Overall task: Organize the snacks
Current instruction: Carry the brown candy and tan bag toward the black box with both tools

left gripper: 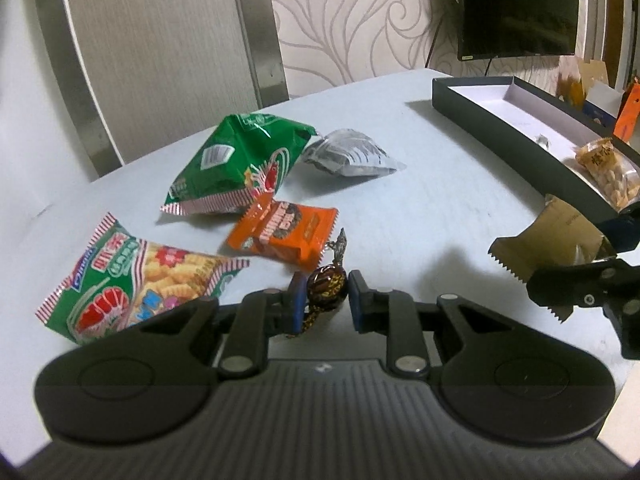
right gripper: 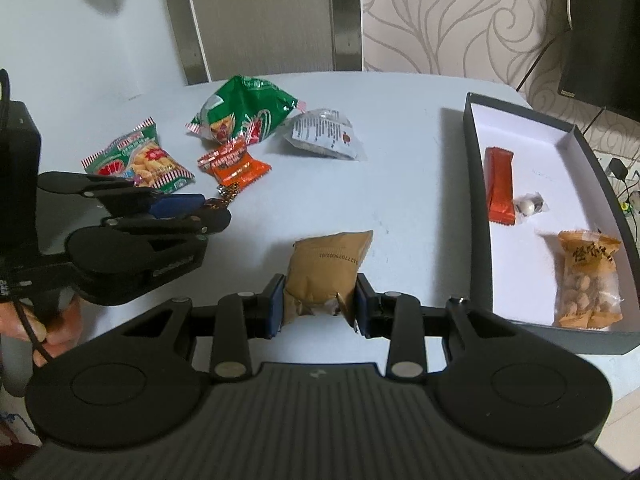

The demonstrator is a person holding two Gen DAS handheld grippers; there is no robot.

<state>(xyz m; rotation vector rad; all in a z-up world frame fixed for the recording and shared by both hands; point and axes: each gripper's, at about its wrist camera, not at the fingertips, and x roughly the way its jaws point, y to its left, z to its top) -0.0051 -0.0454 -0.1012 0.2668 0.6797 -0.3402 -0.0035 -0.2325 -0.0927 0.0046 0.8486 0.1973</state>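
Note:
My left gripper (left gripper: pixel 325 295) is shut on a brown foil-wrapped candy (left gripper: pixel 326 286) just above the table; it also shows in the right wrist view (right gripper: pixel 200 210). My right gripper (right gripper: pixel 319 302) is shut on a tan kraft packet (right gripper: pixel 326 268), which also shows in the left wrist view (left gripper: pixel 556 240). On the table lie a green chip bag (left gripper: pixel 244 162), a green-and-red crisp bag (left gripper: pixel 132 280), an orange packet (left gripper: pixel 286 230) and a clear grey packet (left gripper: pixel 352 154). A dark box (right gripper: pixel 478 152) at the right holds a red bar (right gripper: pixel 499 184), a white candy (right gripper: pixel 529 206) and a nut packet (right gripper: pixel 588 280).
The white table (right gripper: pixel 400 168) reaches back to a metal chair (right gripper: pixel 260 16) and patterned wall. A black screen (left gripper: pixel 520 4) hangs at the back right. A hand (right gripper: pixel 52 336) holds the left gripper's handle.

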